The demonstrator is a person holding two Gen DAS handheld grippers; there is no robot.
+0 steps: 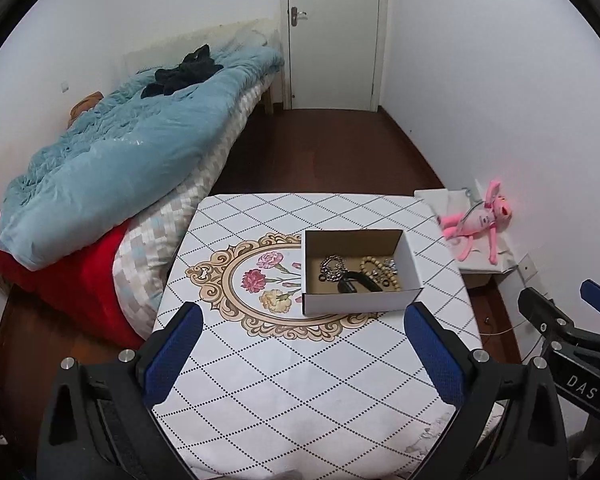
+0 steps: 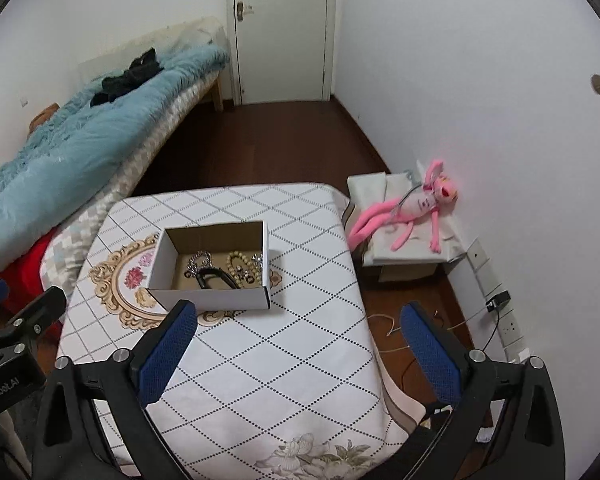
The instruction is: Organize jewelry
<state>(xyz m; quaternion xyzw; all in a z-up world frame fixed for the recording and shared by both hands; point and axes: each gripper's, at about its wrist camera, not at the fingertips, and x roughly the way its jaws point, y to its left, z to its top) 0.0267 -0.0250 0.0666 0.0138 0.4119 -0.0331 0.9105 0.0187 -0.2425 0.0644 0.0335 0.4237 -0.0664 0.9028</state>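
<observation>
We hold both grippers above the near end of the worktop (image 1: 300,380), its white cloth printed with a dotted diamond grid and a gold-framed oval of flowers. The left gripper (image 1: 304,356) has its blue-padded jaws spread wide with nothing between them; the right gripper (image 2: 298,354) is likewise wide apart and empty, hanging over the worktop's right edge so that one finger sits above the cloth and the other above the floor (image 2: 412,352). In the left view, the right gripper shows at the far right edge, well apart from the box.

The box (image 1: 360,302), an open white carton with a brown inside, stands on the worktop just right of the flower oval, partly covering its rim. Inside it lies the jewelry: a silver chain (image 1: 332,266) at the left, a string of beige beads (image 1: 374,264) at the right, a black curved piece (image 1: 358,282) between them toward the front wall, and small sparkling items (image 1: 390,266) beside the beads. All pieces rest on the box floor, some touching one another.

Beyond the worktop, a bed (image 1: 112,168) with a blue quilt runs along the left wall toward a white door (image 1: 334,32). A pink plush toy (image 2: 412,208) lies on a low white stand against the right wall.
</observation>
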